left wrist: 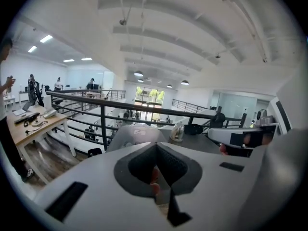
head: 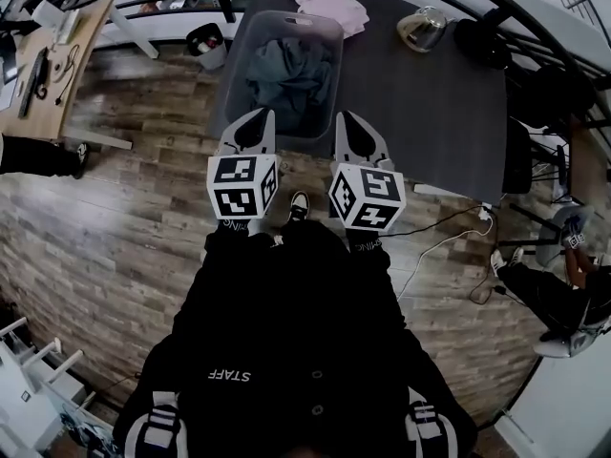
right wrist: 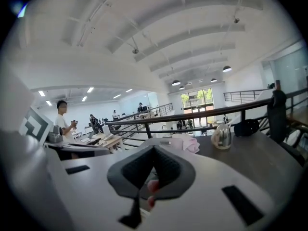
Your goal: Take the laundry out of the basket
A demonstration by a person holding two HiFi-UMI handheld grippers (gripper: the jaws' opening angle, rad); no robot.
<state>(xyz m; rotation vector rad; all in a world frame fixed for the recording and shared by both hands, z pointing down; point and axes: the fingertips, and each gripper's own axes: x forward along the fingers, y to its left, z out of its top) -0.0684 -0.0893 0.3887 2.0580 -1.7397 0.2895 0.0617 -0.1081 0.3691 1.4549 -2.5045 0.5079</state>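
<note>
Head view shows two hand-held grippers point(head: 254, 127) point(head: 355, 132), one laundry-filled basket point(head: 331, 29).

Basket point(head: 236, 70): translucent grey plastic, smooth. Laundry point(head: 291, 84) in it: dark teal cloth, crumpled, matt. Pink cloth point(head: 329, 3): soft, matt. Table point(head: 430, 113) top: dark grey, smooth, matt. Floor point(head: 124, 218): wood-look planks, grainy, slight sheen. Jug point(head: 422, 29): clear, glossy. Railing point(left wrist: 102, 126): black metal.

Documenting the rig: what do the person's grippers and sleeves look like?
The left gripper and right gripper are light grey wedges with dark ribbed pads. Each carries a white cube printed with black square markers. The sleeves are black.
</note>
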